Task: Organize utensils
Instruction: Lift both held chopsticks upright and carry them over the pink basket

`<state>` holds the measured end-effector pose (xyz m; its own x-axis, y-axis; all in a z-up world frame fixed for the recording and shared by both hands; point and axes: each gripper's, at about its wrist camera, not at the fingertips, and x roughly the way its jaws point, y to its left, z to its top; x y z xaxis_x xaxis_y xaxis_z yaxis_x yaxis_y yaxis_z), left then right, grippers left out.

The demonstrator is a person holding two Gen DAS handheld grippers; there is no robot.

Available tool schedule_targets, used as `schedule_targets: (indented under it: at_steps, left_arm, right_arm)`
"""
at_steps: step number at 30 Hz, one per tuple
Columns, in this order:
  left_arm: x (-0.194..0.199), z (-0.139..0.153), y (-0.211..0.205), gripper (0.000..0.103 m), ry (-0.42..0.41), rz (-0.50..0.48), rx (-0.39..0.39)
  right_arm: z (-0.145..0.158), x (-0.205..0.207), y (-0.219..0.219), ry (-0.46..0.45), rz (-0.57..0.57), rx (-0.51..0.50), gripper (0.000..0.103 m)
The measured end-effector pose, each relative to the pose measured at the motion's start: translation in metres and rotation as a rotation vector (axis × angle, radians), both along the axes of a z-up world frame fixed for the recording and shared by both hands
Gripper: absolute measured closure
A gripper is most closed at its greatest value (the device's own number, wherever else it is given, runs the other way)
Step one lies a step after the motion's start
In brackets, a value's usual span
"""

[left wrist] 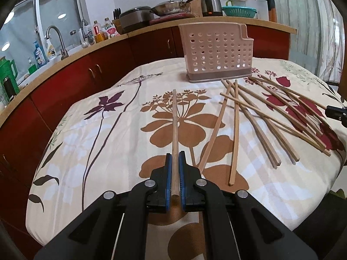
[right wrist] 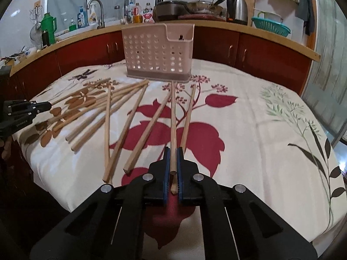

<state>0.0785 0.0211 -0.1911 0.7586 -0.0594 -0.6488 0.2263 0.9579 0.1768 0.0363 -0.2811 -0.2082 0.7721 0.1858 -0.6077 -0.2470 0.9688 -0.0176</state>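
On the floral tablecloth (left wrist: 91,143): left gripper (left wrist: 175,158) clamped on one chopstick (left wrist: 174,130), pointing at the perforated holder (left wrist: 216,52). Right gripper (right wrist: 171,153) clenched on another chopstick (right wrist: 173,117). Loose chopsticks (right wrist: 121,117) lie scattered between them, in front of the holder.

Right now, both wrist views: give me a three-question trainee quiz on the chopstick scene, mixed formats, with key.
1. True or false: the left tongs are shut on a chopstick.
2. What do the right tongs hold? A) spoon B) chopstick C) nothing
3. Fill in: the loose chopsticks lie on the floral ____, in front of the perforated holder.

Key: 1 true; 2 B, a chopstick; 3 tablecloth.
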Motion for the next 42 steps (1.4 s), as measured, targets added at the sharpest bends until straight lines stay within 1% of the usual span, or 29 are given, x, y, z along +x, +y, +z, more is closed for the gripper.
schedule_targets:
  at_steps: [6,10,14,23,30,38,42]
  left_arm:
    - [-0.009,0.013,-0.002,0.096,-0.053,0.004,0.001]
    - [-0.016,0.024,-0.003,0.096,-0.104,0.005,0.002]
    - [-0.023,0.034,-0.004,0.096,-0.149,0.008,0.002]
    - [-0.032,0.048,-0.005,0.096,-0.217,0.024,0.004]
    - [-0.037,0.057,-0.005,0.096,-0.253,0.035,-0.006]
    - [-0.04,0.068,-0.004,0.096,-0.271,0.039,-0.03]
    - [-0.039,0.076,-0.002,0.096,-0.27,0.041,-0.06]
  right_arm:
    - [0.019,-0.006,0.003,-0.059,0.002,0.002,0.097]
    - [0.032,-0.01,0.005,-0.093,0.001,0.002,0.097]
    - [0.042,-0.012,0.007,-0.117,-0.001,0.007,0.097]
    - [0.062,-0.018,0.014,-0.16,0.011,0.017,0.097]
    - [0.075,-0.022,0.016,-0.185,0.012,0.043,0.097]
    - [0.089,-0.024,0.018,-0.216,0.013,0.066,0.097]
    - [0.096,-0.024,0.015,-0.23,0.012,0.087,0.097]
